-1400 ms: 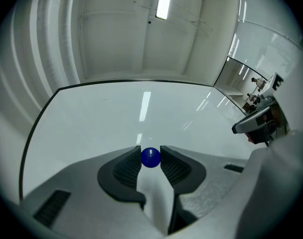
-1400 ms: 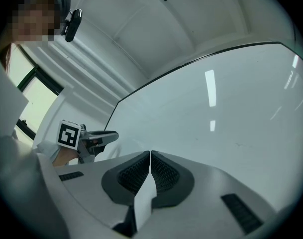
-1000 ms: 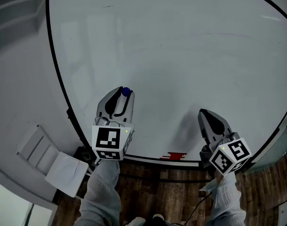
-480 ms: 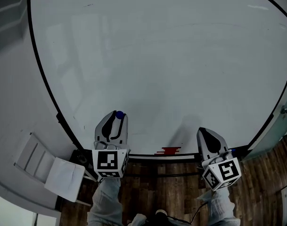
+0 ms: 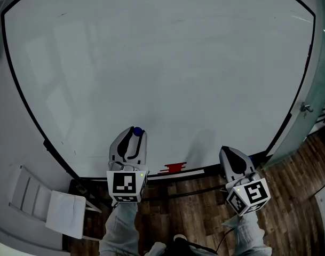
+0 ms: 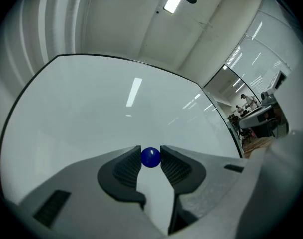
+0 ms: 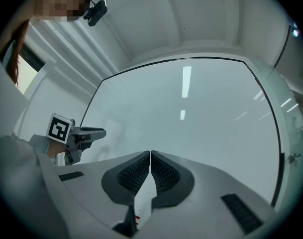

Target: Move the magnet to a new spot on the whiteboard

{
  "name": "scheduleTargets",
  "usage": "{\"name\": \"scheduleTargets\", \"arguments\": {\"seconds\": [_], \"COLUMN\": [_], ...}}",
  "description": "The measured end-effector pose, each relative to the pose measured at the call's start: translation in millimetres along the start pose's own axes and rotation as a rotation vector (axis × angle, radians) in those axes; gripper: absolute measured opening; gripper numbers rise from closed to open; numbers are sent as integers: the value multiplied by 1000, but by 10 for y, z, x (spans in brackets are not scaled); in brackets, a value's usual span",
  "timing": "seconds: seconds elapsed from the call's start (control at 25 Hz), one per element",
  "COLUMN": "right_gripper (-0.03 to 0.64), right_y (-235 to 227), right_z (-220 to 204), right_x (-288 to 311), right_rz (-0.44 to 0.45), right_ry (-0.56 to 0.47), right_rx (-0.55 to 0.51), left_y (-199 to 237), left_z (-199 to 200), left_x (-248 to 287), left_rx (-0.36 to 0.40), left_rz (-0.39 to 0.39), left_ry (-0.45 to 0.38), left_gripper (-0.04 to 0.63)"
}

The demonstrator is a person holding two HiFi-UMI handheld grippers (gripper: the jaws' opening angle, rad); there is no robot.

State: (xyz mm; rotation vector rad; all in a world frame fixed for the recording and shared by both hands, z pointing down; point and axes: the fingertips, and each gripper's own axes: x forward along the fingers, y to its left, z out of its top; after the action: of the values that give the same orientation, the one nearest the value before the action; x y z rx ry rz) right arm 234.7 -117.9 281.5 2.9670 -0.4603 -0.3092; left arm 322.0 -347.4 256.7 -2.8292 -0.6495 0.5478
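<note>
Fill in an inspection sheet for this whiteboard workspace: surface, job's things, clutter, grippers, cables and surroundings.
Surface: whiteboard, wiped, with faint smudges only.
Job's things: blue ball magnet, low on the board near its bottom edge; whether it touches the board cannot be told.
Clutter: small red item on the board's lower edge.
Grippers: left gripper has both pads on the magnet; right gripper has its jaws together and holds nothing.
Cables: thin dark line by the right sleeve, possibly a cable.
Surroundings: wooden floor below; glass door to the right.

magnet (image 6: 151,157) in left gripper (image 5: 134,134) — low, before whiteboard (image 5: 162,63)
</note>
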Motion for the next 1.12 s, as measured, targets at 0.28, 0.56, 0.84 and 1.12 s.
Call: {"name": "scheduleTargets", "arguments": {"seconds": [0.28, 0.56, 0.84, 1.12], "right_gripper": [32, 32, 32, 32], "right_y": [-327, -603, -794, -944], "right_z": [-70, -117, -159, -176], "right_x": [-248, -451, -589, -601], "right_rz": [-78, -142, -178, -190], "right_ry": [26, 36, 48, 45], "right_rx": [-8, -8, -4, -4], "left_y": [-473, -990, -1438, -1653], "left_z": [12, 107, 222, 375], "left_x": [238, 533, 846, 1130], "left_rx": [47, 43, 73, 160], "left_rz": [-81, -171, -230, -234], "left_ry": [-8, -39, -68, -96], "left_gripper": [124, 124, 124, 124]}}
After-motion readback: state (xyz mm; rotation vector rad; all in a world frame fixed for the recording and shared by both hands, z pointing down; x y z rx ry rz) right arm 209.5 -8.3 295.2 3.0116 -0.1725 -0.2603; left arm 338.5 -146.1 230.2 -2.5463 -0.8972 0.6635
